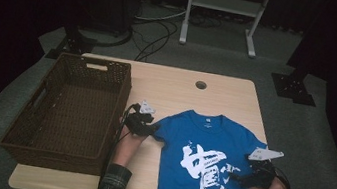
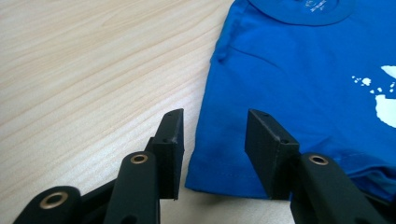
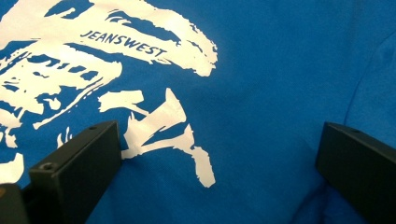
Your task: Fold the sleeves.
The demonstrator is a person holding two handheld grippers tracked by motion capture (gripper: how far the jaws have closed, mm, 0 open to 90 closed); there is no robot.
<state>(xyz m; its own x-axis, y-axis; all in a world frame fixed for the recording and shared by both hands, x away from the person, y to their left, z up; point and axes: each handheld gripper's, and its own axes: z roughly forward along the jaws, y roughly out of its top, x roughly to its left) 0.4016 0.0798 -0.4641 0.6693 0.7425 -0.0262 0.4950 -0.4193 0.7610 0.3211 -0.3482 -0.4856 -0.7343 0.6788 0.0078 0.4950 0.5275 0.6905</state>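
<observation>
From the high view, I see the blue T-shirt [image 1: 211, 166] lying flat, print up, on the right half of the counter [image 1: 167, 87], with a brown wicker basket [image 1: 70, 110] to its left. My left tool [image 1: 151, 128] sits at the shirt's left sleeve; my right tool [image 1: 245, 179] rests over the shirt's right side.

In the left gripper view, the jaws straddle the sleeve hem of the T-shirt [image 2: 289, 84], partly closed, pads not yet pressing the cloth.

In the right gripper view, the jaws stand wide apart, released, above the white print [image 3: 116, 70].
</observation>
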